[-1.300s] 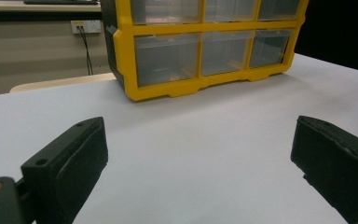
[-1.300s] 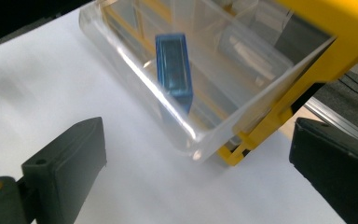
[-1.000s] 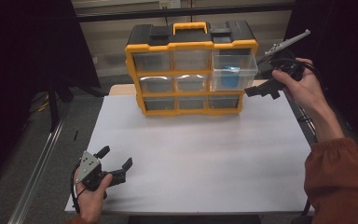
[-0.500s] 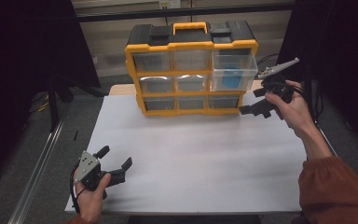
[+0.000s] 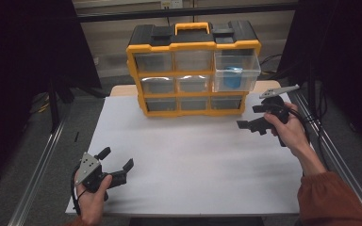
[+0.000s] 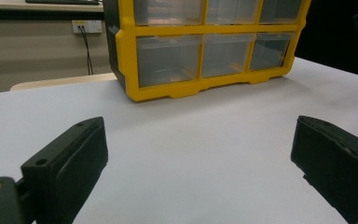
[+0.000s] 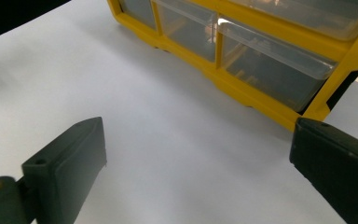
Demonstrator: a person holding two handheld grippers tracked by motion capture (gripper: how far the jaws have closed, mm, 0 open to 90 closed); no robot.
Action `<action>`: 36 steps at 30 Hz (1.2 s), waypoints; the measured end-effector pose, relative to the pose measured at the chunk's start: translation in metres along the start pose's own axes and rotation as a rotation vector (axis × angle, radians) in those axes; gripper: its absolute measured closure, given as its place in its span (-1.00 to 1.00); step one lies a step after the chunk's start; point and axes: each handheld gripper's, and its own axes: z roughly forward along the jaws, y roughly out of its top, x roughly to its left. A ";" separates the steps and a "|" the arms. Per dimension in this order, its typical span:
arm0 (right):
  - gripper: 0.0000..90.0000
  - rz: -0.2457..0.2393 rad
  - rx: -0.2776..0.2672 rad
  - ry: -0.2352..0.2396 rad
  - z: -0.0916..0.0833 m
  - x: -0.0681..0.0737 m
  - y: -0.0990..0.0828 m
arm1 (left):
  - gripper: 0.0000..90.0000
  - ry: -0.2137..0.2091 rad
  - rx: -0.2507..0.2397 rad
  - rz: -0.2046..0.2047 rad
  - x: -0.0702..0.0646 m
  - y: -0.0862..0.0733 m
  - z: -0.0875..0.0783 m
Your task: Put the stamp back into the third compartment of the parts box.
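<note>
A yellow and black organiser box with clear drawers stands upright at the back of the white table. Its top right drawer is pulled out and holds a blue object. My right gripper hovers open to the right of the box, near its bottom right corner, with nothing between its jaws. My left gripper rests open near the table's front left, far from the box. In the left gripper view the box faces me; in the right gripper view its lower drawers lie close ahead.
Metal rails run along both sides of the table. Cables trail on the floor to the right. A wall socket sits behind the box. The white table top between the grippers is bare.
My right gripper has come down and away from the pulled-out top right drawer toward the table. The left gripper has stayed put.
</note>
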 end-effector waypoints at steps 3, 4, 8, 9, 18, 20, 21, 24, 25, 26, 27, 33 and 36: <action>-0.94 0.015 -0.008 -0.020 0.005 0.001 -0.011 | -0.91 0.005 -0.008 -0.004 -0.001 0.000 0.001; -0.95 0.017 -0.024 -0.032 0.006 0.001 -0.016 | -0.91 0.009 -0.008 0.000 -0.001 0.000 0.000; -0.94 0.031 -0.079 -0.056 0.012 0.003 -0.028 | -0.91 0.007 -0.008 -0.005 0.000 0.000 0.000; -0.94 0.041 -0.087 -0.054 0.013 0.004 -0.032 | -0.91 0.006 -0.006 -0.003 0.000 0.000 0.000; -0.95 0.077 -0.183 -0.104 0.021 0.016 -0.059 | -0.91 0.010 -0.003 -0.004 0.000 0.000 0.000; -0.95 0.070 -0.205 -0.105 0.021 0.020 -0.065 | -0.91 0.010 -0.006 -0.008 0.000 0.000 0.000; -0.96 0.073 -0.228 -0.112 0.020 0.022 -0.068 | -0.91 0.002 -0.008 -0.013 0.000 0.000 0.000; -0.97 0.064 -0.272 -0.137 0.019 0.026 -0.076 | -0.91 0.008 -0.009 -0.010 0.000 0.000 0.000; -0.97 0.067 -0.280 -0.142 0.019 0.027 -0.078 | -0.91 0.012 -0.007 -0.009 0.000 0.000 0.000; -0.97 0.065 -0.285 -0.141 0.018 0.028 -0.080 | -0.91 0.023 -0.001 -0.006 0.000 0.000 0.000; -0.97 0.074 -0.292 -0.138 0.017 0.029 -0.082 | -0.91 0.015 -0.006 -0.019 -0.001 -0.001 0.002; -0.96 0.088 -0.334 -0.179 0.007 0.034 -0.097 | -0.91 0.020 0.008 -0.014 0.000 -0.002 0.002; -0.95 0.099 -0.345 -0.193 0.000 0.036 -0.102 | -0.91 0.020 0.008 -0.015 0.000 -0.002 0.002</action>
